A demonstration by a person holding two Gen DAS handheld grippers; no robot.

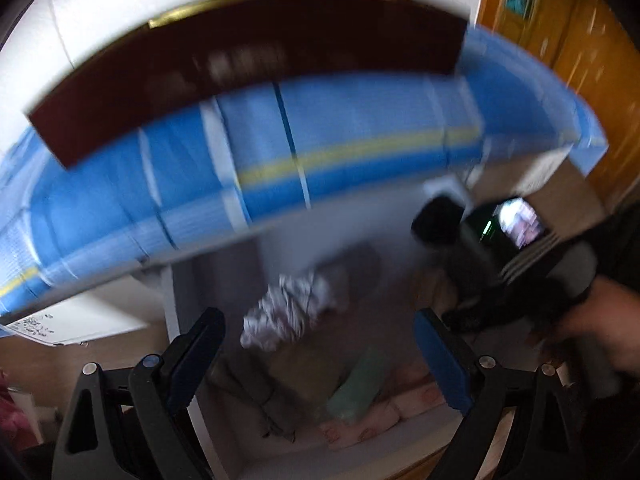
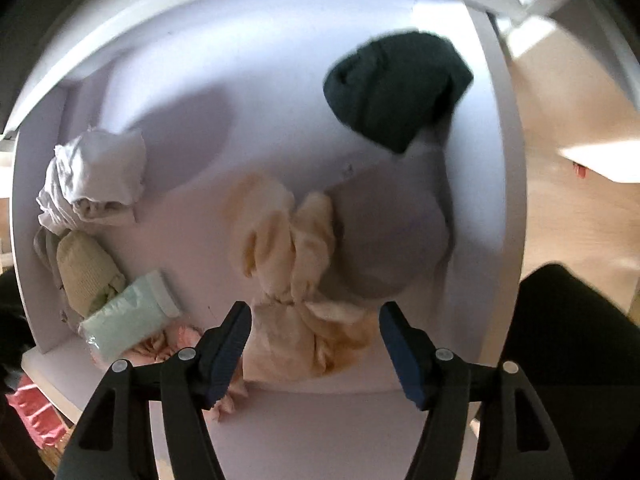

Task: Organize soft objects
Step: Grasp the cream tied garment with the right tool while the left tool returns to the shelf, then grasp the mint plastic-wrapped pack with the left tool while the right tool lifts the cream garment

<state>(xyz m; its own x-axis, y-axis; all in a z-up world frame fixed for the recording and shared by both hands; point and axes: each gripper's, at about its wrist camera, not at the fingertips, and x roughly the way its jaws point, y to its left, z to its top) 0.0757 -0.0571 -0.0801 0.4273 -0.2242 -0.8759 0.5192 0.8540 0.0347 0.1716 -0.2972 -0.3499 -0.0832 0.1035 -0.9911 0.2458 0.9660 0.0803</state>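
Crumpled cream cloth (image 2: 296, 280) lies in a smooth, matt white bin (image 2: 280, 92).

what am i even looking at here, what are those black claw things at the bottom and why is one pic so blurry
Those claws are two-finger grippers a person holds, one per hand, each with a fisheye camera looking along its fingers. The right wrist picture looks straight down into a white box holding soft things: a cream cloth below the right gripper, a dark green garment, a white bundle and a pale green pack. The right gripper is open; the cream cloth lies under it, not pinched. The left wrist picture is blurred; it shows the left gripper, open and empty, over the same box, with the right-hand tool alongside.
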